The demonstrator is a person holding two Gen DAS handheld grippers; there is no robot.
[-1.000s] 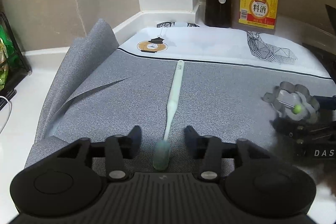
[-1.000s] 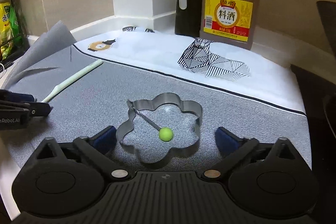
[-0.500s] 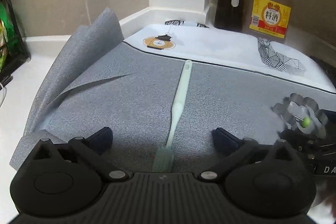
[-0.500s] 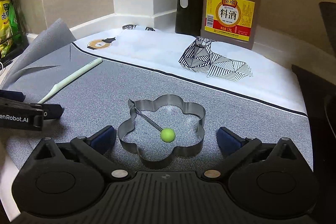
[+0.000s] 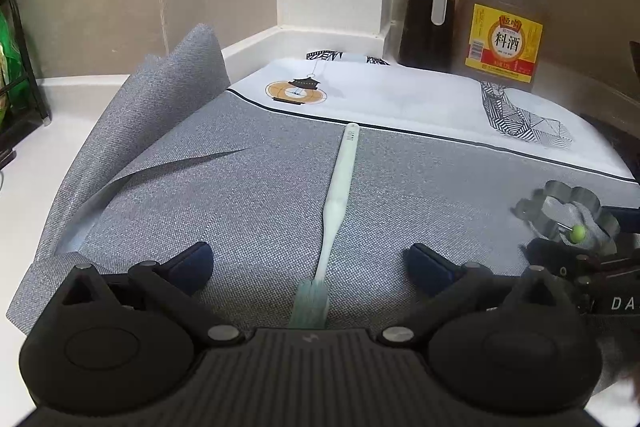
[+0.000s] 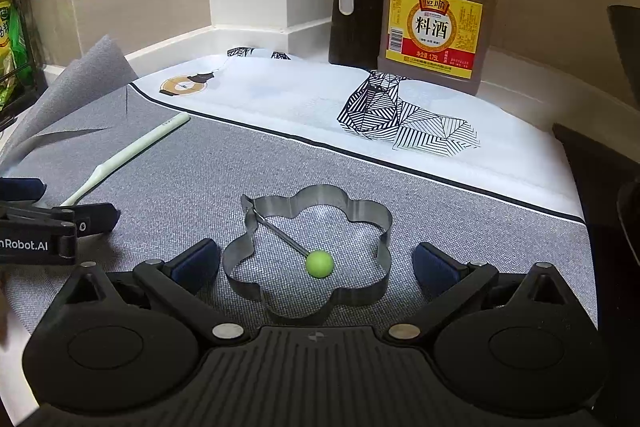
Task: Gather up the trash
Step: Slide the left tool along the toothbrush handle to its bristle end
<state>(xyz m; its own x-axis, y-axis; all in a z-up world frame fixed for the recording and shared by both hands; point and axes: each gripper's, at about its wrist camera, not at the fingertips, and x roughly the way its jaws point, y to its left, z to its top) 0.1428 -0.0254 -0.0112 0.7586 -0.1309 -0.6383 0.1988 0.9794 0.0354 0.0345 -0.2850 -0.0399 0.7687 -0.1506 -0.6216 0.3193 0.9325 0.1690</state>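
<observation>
Grey mat (image 5: 224, 195): toothbrush (image 5: 338, 187) between open left claw (image 5: 308, 259); right claw (image 6: 316, 263) open around mould (image 6: 308, 255)

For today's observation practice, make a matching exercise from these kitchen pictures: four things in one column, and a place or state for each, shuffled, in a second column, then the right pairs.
Things:
1. toothbrush
2. flower-shaped metal ring
3. cooking wine jug
4. grey mat

Places or states:
A. corner curled up at the left
B. stands at the back wall, beside a dark bottle
C. lies between the open left gripper fingers
D. lies between the open right gripper fingers

Pairs: 1-C, 2-D, 3-B, 4-A
</observation>
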